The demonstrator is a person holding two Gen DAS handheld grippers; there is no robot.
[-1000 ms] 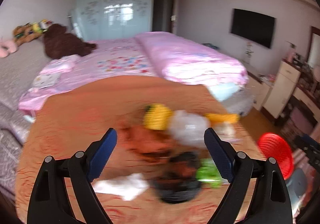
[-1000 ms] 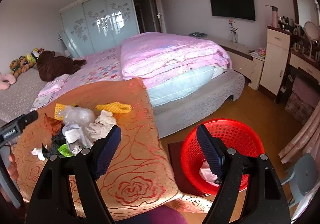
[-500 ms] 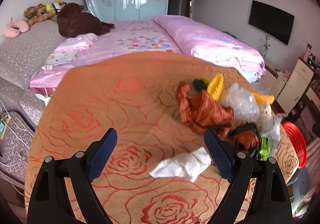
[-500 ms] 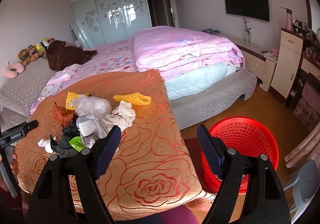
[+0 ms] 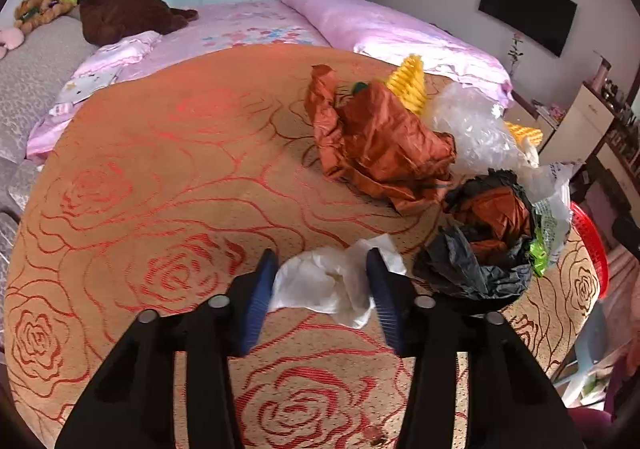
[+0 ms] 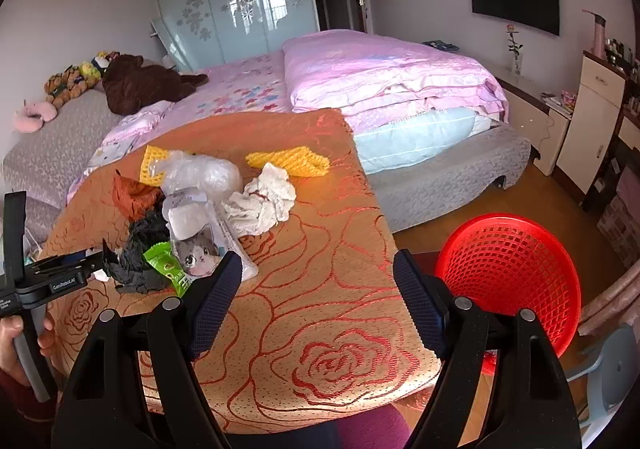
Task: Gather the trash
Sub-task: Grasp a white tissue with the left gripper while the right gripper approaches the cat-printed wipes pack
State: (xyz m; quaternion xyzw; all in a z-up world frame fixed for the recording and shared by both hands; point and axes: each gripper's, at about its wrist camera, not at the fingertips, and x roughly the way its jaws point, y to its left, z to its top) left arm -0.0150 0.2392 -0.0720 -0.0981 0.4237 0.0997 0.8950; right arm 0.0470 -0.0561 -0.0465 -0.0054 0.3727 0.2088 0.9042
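Left gripper (image 5: 322, 273): jaws have just been closing around the white tissue (image 5: 324, 285), pads at its sides.
Tissue: on the orange rose cloth (image 5: 180, 169), long axis crosswise between the jaws.
Trash pile (image 6: 192, 209): uncollected.
Right gripper (image 6: 318, 269): spread, empty.
Red basket (image 6: 508, 273): on the floor, contents unclear.

no readable text anywhere

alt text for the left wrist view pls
The left gripper has just been closing around a crumpled white tissue on a rose-patterned tablecloth. To the right lies a trash pile: orange paper, black bag, clear plastic; a pink bed behind.
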